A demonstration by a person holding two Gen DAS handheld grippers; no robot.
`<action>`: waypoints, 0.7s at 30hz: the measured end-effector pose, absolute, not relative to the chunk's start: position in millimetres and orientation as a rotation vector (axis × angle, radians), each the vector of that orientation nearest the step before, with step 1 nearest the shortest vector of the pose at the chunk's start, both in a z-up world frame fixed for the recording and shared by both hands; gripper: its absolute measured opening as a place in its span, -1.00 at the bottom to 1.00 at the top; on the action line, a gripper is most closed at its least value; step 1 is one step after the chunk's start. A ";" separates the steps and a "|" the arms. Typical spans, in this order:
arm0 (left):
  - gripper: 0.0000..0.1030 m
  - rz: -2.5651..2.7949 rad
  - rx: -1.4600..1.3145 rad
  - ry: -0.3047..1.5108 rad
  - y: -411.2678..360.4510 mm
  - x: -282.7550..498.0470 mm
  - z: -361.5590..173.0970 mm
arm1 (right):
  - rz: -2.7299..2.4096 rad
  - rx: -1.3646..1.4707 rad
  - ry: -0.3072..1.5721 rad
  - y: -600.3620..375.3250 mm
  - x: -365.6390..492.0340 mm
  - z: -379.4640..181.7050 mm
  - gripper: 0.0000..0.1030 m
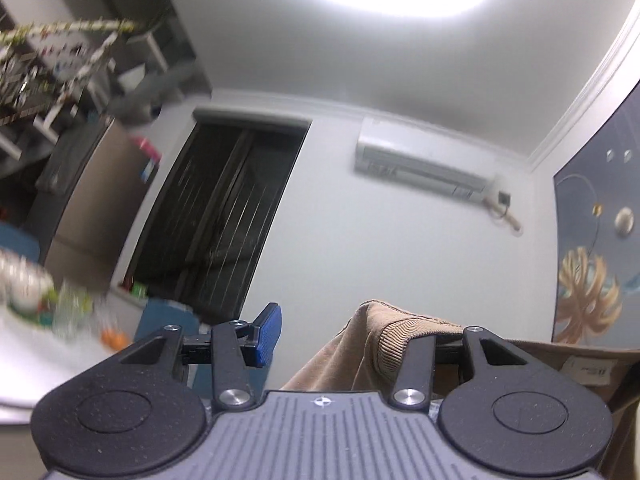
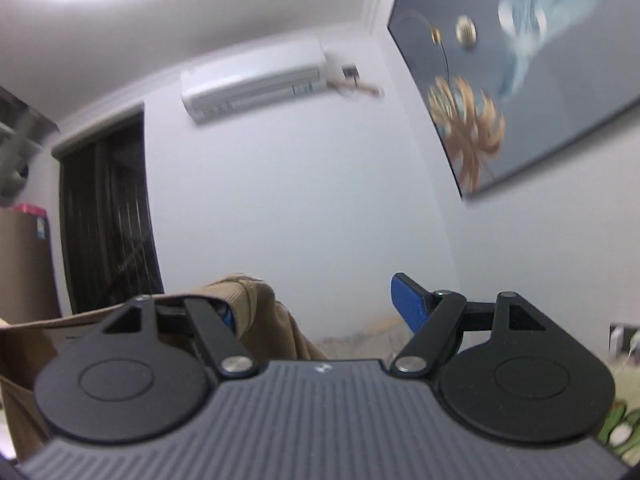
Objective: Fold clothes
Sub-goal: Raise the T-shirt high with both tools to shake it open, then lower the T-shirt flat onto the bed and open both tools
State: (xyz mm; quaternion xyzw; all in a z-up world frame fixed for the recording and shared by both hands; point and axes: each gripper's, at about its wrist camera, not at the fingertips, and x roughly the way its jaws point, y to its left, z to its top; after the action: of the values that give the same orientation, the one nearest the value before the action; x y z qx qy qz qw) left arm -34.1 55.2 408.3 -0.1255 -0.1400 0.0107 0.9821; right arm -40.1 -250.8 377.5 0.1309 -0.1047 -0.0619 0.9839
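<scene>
Evidently the soft, limp garment drapes one finger of each wide-apart claw; best pinched at its ribbed hem.

tan ribbed-cuff garment, blue pads on black grippers, white air conditioner, grey-blue wall picture with gold leaves

white air conditioner high on the wall, dark doorway beside it, floral painting.
</scene>
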 end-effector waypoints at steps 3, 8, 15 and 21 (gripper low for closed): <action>-0.03 0.007 -0.248 -0.269 53.5 -58.3 446.0 | -0.126 0.246 -0.214 -255.8 -50.5 391.7 0.57; -0.03 -0.029 -0.266 -0.204 51.4 -61.0 462.7 | -0.130 0.216 -0.218 -264.4 -67.1 414.6 0.68; -0.03 -0.040 -0.290 -0.067 51.4 16.9 402.1 | -0.138 0.194 -0.104 -273.5 -13.9 380.2 0.68; -0.03 -0.034 -0.295 0.069 42.7 134.2 313.5 | -0.176 0.169 0.031 -280.9 86.3 305.7 0.67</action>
State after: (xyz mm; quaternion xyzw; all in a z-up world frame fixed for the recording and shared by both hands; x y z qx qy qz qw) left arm 134.2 42.7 313.5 -0.1467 0.0345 -0.0171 0.9884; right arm 86.3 -280.9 305.7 0.0845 0.0156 -0.0879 0.9924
